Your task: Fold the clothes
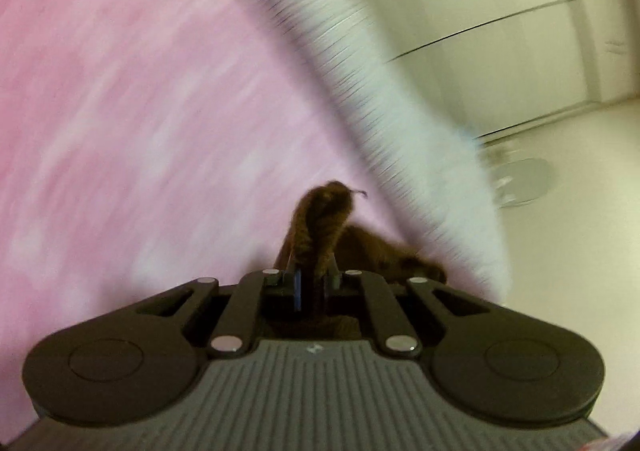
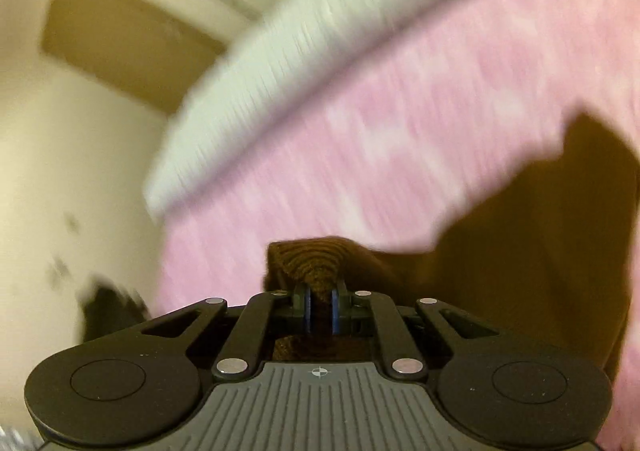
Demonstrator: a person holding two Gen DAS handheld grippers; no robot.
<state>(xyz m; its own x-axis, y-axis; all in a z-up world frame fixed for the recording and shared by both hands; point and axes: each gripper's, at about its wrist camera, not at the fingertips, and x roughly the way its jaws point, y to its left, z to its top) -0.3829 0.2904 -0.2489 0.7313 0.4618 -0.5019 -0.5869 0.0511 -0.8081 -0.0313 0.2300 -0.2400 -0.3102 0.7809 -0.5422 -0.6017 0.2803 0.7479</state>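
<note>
**Brown garment lifted for folding**

Both the left gripper (image 1: 311, 283) and right gripper (image 2: 320, 307) pinch the brown knit garment (image 2: 520, 251), raised over a pink bedspread (image 1: 120, 111). Next, seemingly: spread it flat, keeping both corners level and taut.

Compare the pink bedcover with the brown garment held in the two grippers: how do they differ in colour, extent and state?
The pink bedcover is pale and mottled; the brown garment is dark and ribbed.
The bedcover spreads across most of both views; the garment fills far less.
The bedcover lies flat; the garment is bunched, pinched by the left gripper and right gripper.
Both are soft fabric.
</note>
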